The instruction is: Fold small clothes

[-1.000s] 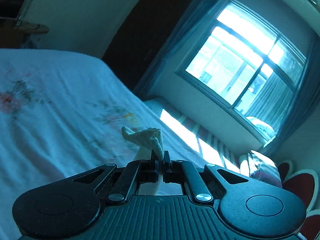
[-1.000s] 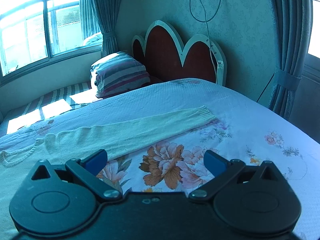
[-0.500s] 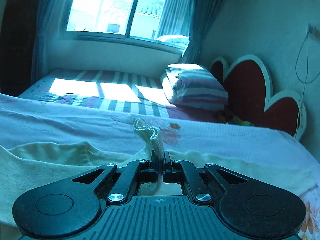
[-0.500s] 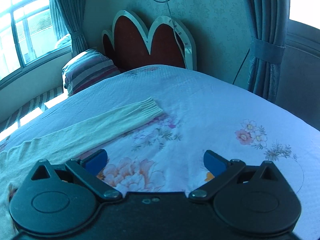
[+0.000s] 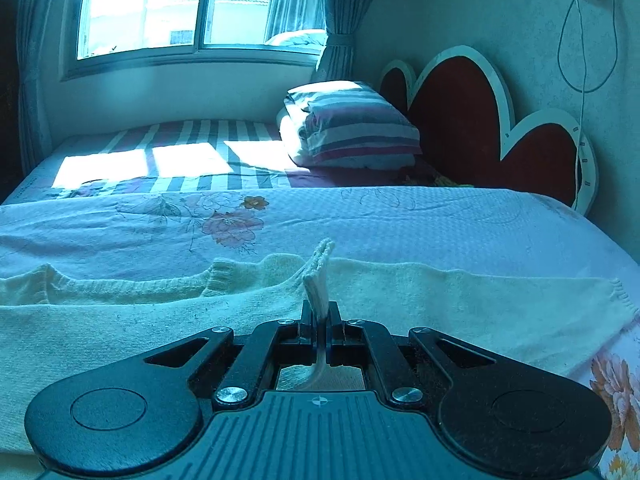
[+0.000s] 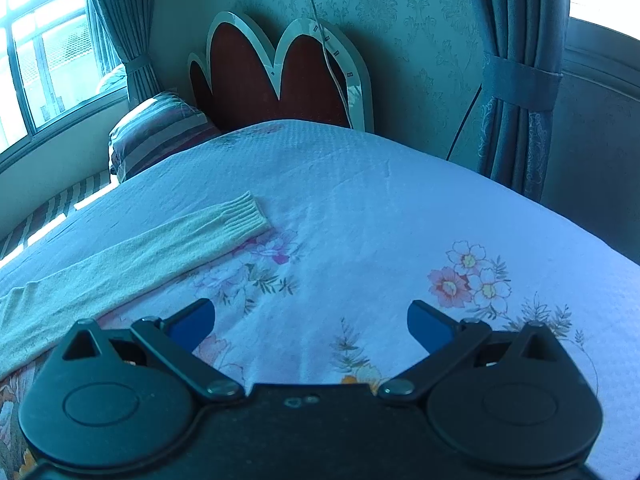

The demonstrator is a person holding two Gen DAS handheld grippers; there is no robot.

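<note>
Cream knitted sweater (image 5: pixel 440 304) spread flat across the bed (image 5: pixel 400 220), lengthwise along the near edge, well short of the heart-shaped headboard (image 5: pixel 472 120); one sleeve (image 6: pixel 160 244) stretched out toward that headboard, ribbed cuff (image 6: pixel 244 216) lying on the floral bedspread (image 6: pixel 400 220); neckline rib toward the side away from the headboard.

Left tongs (image 5: pixel 319 326) clenched on a ribbed edge of the sweater, a narrow tab of knit (image 5: pixel 318 276) standing upright out of the pinch, raised just above the body panel; probably a hem or second cuff, cannot tell which; held pinched and lifted presumably so the part can be carried over the body and laid down as a fold without dragging the rest.

Right tongs (image 6: pixel 311 322) released, blue pads (image 6: pixel 192 324) wide apart, nothing between them; hovering over bare bedspread beside the outstretched sleeve, on the side away from the striped pillow (image 6: pixel 156 128); likely kept spread and low, ready to take the far sleeve or pin the cloth.

Judging by the flat, open garment: folding at an early stage, first fold in hand, sleeve toward the headboard not yet folded in.

Risk: thin pinch on stretchy rib, apt to slip or pull the body out of square.
</note>
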